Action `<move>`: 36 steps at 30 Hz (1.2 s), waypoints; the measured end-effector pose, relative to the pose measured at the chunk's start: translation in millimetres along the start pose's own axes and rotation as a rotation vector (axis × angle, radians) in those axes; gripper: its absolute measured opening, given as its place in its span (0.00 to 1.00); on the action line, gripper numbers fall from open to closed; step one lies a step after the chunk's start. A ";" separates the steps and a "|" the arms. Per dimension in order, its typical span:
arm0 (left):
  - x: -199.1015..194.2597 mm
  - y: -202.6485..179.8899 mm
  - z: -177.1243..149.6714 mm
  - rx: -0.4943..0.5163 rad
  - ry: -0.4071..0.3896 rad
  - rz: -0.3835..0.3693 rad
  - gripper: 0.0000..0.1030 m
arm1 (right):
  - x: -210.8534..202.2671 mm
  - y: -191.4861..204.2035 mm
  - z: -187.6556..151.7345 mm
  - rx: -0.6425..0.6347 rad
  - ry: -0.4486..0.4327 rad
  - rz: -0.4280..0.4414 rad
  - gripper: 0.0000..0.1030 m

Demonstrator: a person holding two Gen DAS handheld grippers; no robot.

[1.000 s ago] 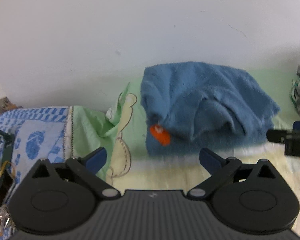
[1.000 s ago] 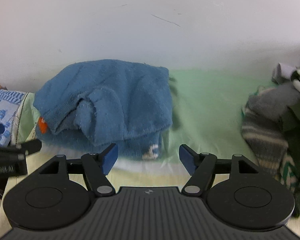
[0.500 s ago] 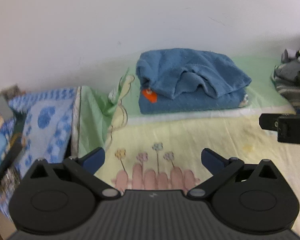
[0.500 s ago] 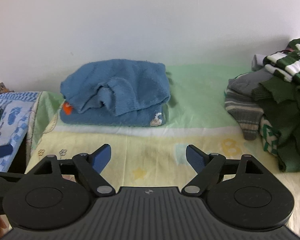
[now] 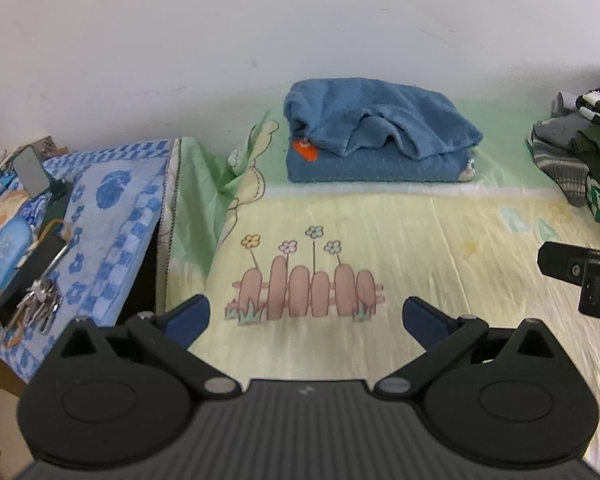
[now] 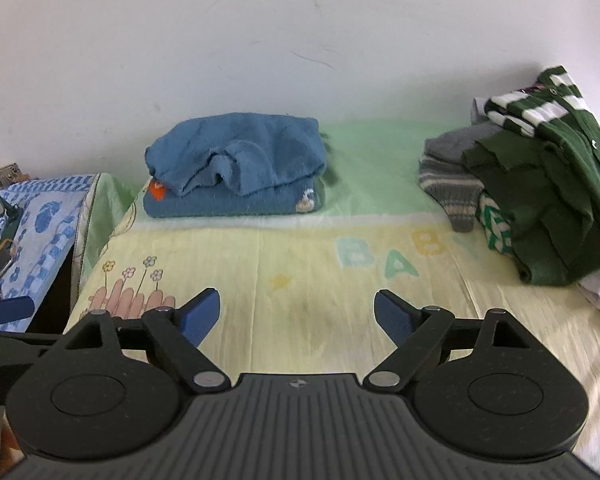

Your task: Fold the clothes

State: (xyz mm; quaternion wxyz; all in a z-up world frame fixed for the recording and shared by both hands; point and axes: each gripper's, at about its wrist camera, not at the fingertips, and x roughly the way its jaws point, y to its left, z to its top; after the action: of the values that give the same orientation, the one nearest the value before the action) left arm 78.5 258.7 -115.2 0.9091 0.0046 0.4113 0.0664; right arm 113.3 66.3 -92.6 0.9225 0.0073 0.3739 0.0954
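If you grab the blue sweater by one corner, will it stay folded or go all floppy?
The blue sweater would probably flop open: it looks like soft knit, and its top layer already sags in loose wrinkles. It likely won't slip, since the fabric looks fuzzy. It seems light, just cloth.

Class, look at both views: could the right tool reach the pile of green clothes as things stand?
Probably yes. The right tool is open and empty, and only bare sheet lies between it and the green clothes.
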 end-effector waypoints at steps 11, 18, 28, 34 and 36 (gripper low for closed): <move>-16.5 -2.6 -30.0 -0.013 0.053 -0.036 0.99 | -23.3 8.1 -22.6 -0.026 0.010 -0.025 0.84; -18.3 4.8 -38.5 -0.025 0.072 -0.032 0.99 | -28.2 11.1 -33.0 -0.023 0.020 -0.029 0.84; -24.0 9.1 -43.5 -0.026 0.086 -0.017 0.99 | -38.7 25.7 -46.4 -0.059 0.020 -0.028 0.84; -26.5 7.3 -46.8 -0.026 0.087 -0.005 0.99 | -39.9 25.6 -50.0 -0.051 0.027 -0.047 0.84; -28.2 6.6 -47.4 -0.027 0.082 -0.002 0.99 | -40.5 24.4 -51.1 -0.042 0.031 -0.050 0.84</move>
State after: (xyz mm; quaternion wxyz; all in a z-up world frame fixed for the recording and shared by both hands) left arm 23.8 259.6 -125.1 0.8914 -0.0109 0.4474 0.0711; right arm 45.4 79.9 -99.4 0.9187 -0.0230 0.3859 0.0805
